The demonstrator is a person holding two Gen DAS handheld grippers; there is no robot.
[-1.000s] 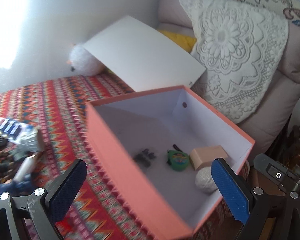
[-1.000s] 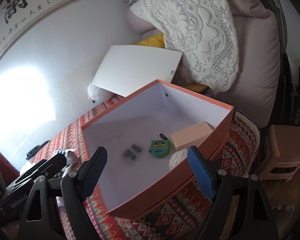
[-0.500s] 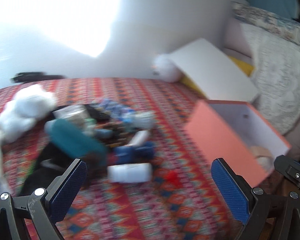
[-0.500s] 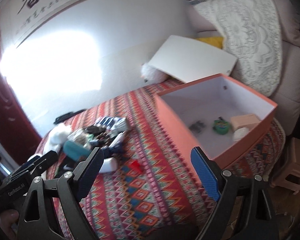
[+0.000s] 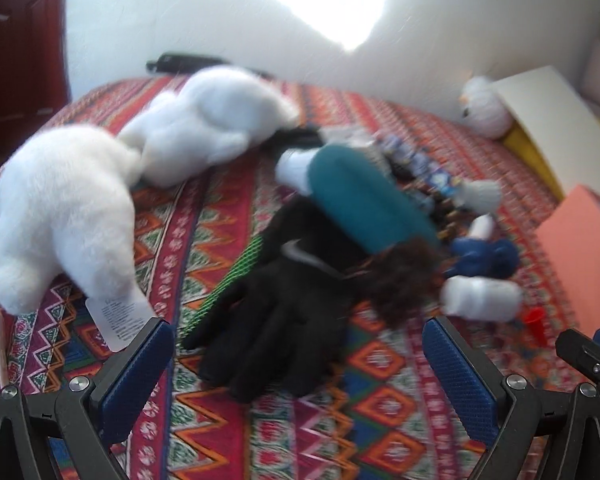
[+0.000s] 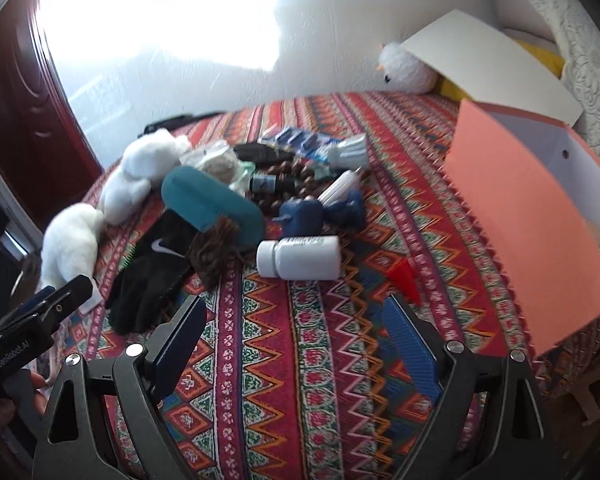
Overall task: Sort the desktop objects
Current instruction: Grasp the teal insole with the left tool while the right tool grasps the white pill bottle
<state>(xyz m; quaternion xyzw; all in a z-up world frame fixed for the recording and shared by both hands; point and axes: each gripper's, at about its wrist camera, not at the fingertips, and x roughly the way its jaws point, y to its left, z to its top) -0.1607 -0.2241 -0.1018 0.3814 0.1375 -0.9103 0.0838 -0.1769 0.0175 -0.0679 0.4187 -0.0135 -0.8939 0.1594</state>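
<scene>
Both views had swung within the last second away from the interior of the coral-orange cardboard box [image 6: 528, 216] and onto the loose heap on the desk under its red patterned woven cloth [image 6: 284, 360]. The left tongs [image 5: 296, 364] stood wide and empty just short of the black fabric glove [image 5: 276, 320]. The right tongs [image 6: 292, 344] likewise stood wide and empty, pointed toward the white plastic pill bottle [image 6: 300, 258] lying on its side.

The heap lay apart from the box, to its left: a teal oblong case [image 6: 212, 204], a brown fuzzy tuft [image 6: 216, 250], a dark blue toy figure [image 6: 320, 214], a small red plastic cone [image 6: 406, 278] and two white plush animals [image 5: 140, 172]. The box sat open at the desk's right edge; its contents were hidden at this angle.

In my judgement the turn from box to heap indicated a fresh pick was being lined up, with much still unsorted. The glove seemed the left tongs' likeliest object.
</scene>
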